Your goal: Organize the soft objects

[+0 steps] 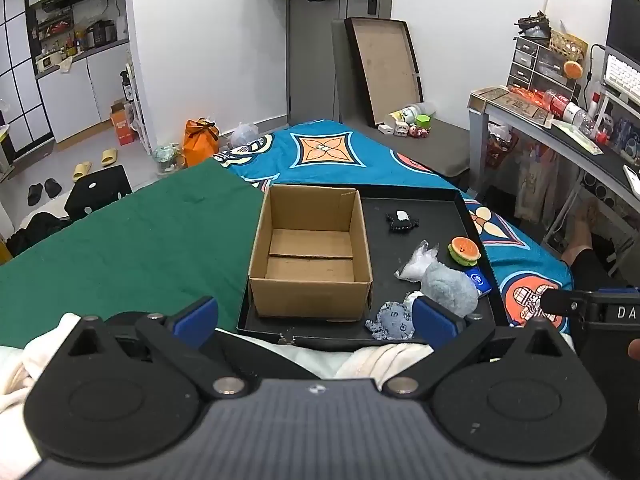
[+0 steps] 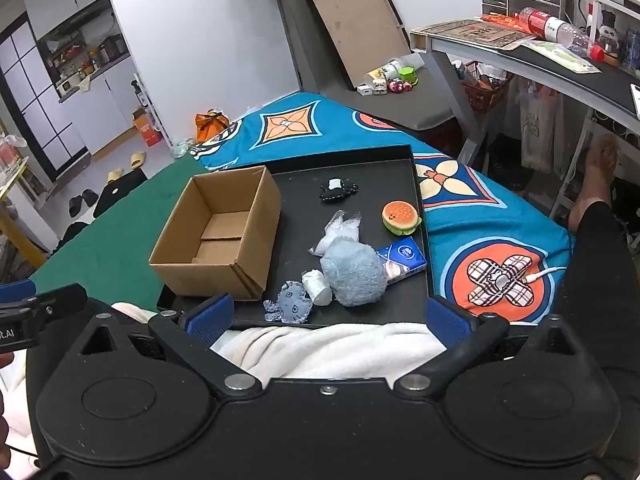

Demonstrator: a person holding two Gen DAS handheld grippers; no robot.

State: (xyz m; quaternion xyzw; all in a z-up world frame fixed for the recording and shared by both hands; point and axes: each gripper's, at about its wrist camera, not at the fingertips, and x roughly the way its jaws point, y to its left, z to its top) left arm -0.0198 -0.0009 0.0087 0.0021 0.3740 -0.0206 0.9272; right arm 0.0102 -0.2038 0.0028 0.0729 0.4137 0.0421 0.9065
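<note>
Both sets of jaws stand wide apart and hold nothing. My left gripper (image 1: pixel 315 322) hovers low over a white blanket (image 1: pixel 384 354) at the near edge of a black tray (image 1: pixel 460 204), and my right gripper (image 2: pixel 327 320) hovers beside it over the same blanket, its blue pads (image 2: pixel 212 316) framing the tray's near rim.

The tray lies on a bed, partly on a green cloth (image 1: pixel 132 236) and partly on a blue patterned sheet (image 1: pixel 332 152). In the tray's left part stands an open cardboard box (image 1: pixel 310 252), upright, flaps folded down inside, with nothing in it.

The soft things all lie in the tray to the right of the box. Nearest me is a small grey-blue printed fabric piece (image 2: pixel 289 307). Touching it on the right is a small white roll (image 2: pixel 318 287), and against that rests a fluffy grey-blue plush ball (image 2: pixel 354 274). A crumpled clear plastic bag (image 2: pixel 338 230) lies just behind the plush. A blue tissue packet (image 2: pixel 402 258) sits at the plush's right side, against the tray wall. Farther back, near the right wall, is a hamburger-shaped toy (image 2: pixel 401 218). Well apart, toward the far end, lies a small black item with a white patch (image 2: pixel 338 189); I cannot tell what it is.
</note>
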